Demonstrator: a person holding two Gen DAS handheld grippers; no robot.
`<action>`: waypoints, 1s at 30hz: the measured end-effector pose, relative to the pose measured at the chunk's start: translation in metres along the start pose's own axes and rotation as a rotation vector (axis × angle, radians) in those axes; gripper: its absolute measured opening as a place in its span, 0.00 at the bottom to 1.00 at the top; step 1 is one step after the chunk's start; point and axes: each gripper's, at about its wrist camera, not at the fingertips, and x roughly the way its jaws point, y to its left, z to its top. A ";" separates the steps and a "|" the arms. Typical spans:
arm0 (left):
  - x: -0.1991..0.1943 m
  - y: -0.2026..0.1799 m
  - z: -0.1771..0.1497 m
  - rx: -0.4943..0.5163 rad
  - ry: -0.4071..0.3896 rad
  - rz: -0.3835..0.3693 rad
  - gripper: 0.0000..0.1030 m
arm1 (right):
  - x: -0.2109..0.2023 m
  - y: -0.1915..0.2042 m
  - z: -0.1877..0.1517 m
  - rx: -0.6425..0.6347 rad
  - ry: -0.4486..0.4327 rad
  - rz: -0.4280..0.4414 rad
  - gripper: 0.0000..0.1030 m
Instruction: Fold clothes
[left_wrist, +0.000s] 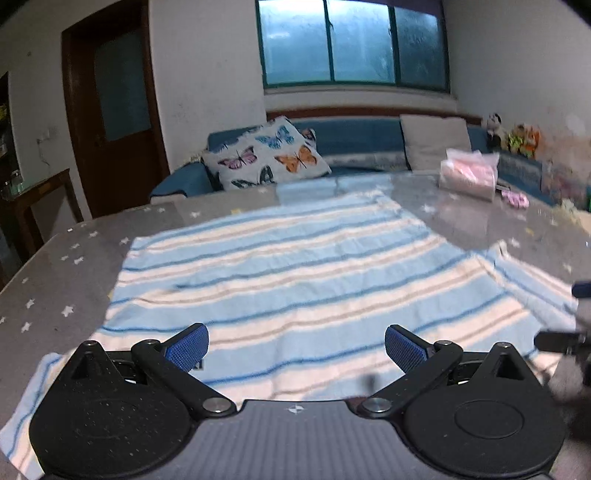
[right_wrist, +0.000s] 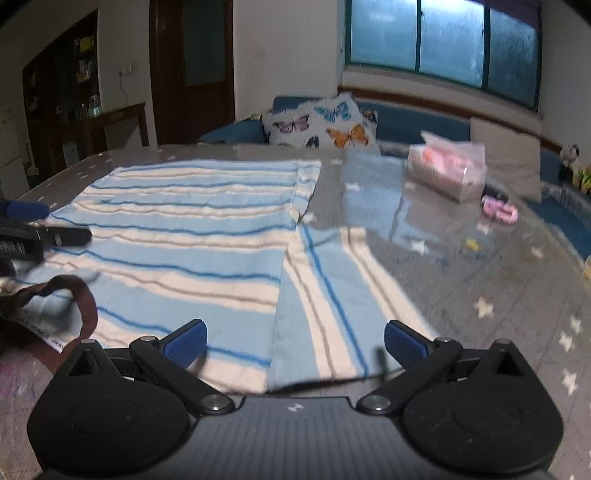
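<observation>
A blue, white and tan striped shirt (left_wrist: 288, 273) lies flat on the grey star-patterned table (left_wrist: 55, 280). My left gripper (left_wrist: 296, 347) hovers open over the shirt's near edge, nothing between its blue pads. In the right wrist view the same shirt (right_wrist: 184, 236) spreads to the left, with a sleeve (right_wrist: 332, 288) running toward me. My right gripper (right_wrist: 295, 345) is open above that sleeve's near end, holding nothing. The left gripper's fingers (right_wrist: 26, 210) show at the left edge of the right wrist view; the right gripper (left_wrist: 576, 325) shows at the right edge of the left wrist view.
A clear pack of pink tissues (right_wrist: 447, 170) and a small pink object (right_wrist: 498, 212) sit on the table's far right. A dark strap (right_wrist: 81, 299) lies over the shirt's near left part. Beyond the table stands a blue sofa (left_wrist: 354, 136) with a butterfly cushion (left_wrist: 266, 155).
</observation>
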 end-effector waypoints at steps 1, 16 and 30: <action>0.002 -0.001 -0.003 0.007 0.011 0.000 1.00 | 0.001 -0.001 0.000 0.000 0.005 -0.003 1.00; -0.003 -0.008 -0.008 0.035 0.019 0.002 1.00 | 0.000 -0.028 -0.007 0.105 0.031 -0.021 1.00; 0.006 -0.015 -0.016 0.046 0.076 -0.004 1.00 | 0.003 -0.033 -0.007 0.107 0.046 -0.030 1.00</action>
